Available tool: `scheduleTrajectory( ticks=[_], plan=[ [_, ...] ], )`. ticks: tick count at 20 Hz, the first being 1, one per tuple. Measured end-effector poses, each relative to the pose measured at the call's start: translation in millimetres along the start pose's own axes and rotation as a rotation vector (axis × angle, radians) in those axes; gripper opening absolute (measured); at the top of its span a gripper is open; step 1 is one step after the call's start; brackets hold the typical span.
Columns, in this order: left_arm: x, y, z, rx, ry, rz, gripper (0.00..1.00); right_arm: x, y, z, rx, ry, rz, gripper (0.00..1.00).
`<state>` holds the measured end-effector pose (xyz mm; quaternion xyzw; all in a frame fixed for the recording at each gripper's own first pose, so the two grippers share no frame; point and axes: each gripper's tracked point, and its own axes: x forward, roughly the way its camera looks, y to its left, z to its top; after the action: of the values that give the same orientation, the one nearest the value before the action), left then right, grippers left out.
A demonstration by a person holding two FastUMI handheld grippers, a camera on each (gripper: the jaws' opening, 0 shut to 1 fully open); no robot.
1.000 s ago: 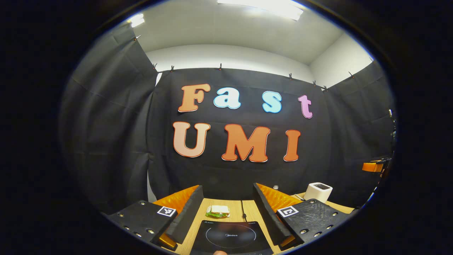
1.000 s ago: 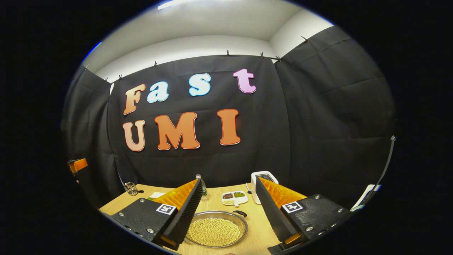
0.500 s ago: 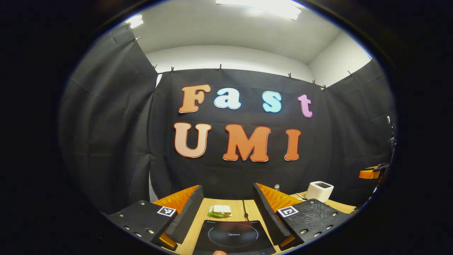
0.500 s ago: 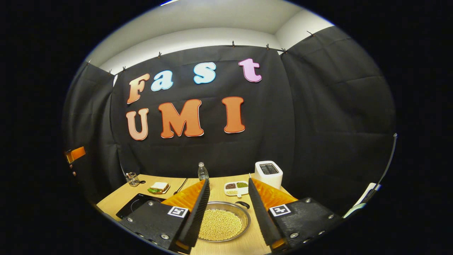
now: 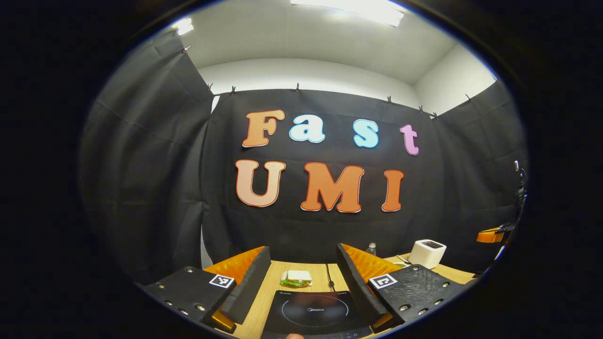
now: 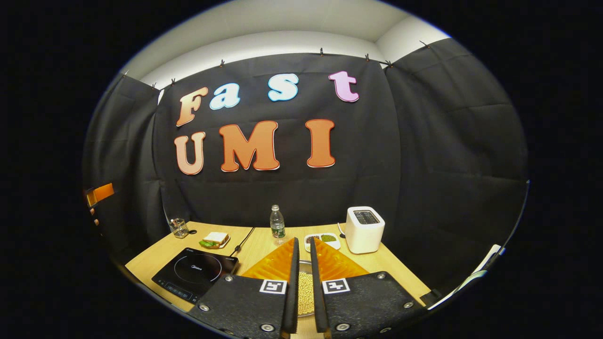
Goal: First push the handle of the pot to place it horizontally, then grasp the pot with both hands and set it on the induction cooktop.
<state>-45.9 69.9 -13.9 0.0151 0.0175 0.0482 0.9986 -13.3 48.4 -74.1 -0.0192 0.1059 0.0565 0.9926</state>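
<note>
In the right gripper view, the metal pot full of yellow beans shows through the narrow slit between my right gripper's fingers, which stand almost together with nothing between them. Those fingers hide the pot's handle. The black induction cooktop lies on the wooden table to the left of the pot. In the left gripper view, my left gripper hangs open above the table with the cooktop below and between its fingers, holding nothing.
At the back of the table stand a water bottle, a white toaster, a small divided dish, a sandwich and a glass. The cooktop's cord runs backwards.
The right gripper's fingers have closed from wide open to a narrow slit while it rose and tipped down over the pot. The left gripper has barely shifted.
</note>
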Motion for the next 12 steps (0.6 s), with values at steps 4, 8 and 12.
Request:
scheduleTrajectory(
  ticks=[4, 8, 12],
  plan=[
    [5.6, 5.0, -8.2, -0.014, 0.019, 0.002, 0.88, 7.4, 5.3, -21.7, 0.007, 0.044, 0.006, 0.04],
    [6.4, 3.5, -15.5, -0.018, 0.030, -0.009, 0.88, 12.7, 15.6, -48.3, -0.001, 0.100, 0.028, 0.04],
    [9.4, 5.1, -22.2, -0.013, 0.044, -0.004, 0.88, 15.3, 19.9, -67.3, -0.005, 0.134, 0.044, 0.04]
  ],
)
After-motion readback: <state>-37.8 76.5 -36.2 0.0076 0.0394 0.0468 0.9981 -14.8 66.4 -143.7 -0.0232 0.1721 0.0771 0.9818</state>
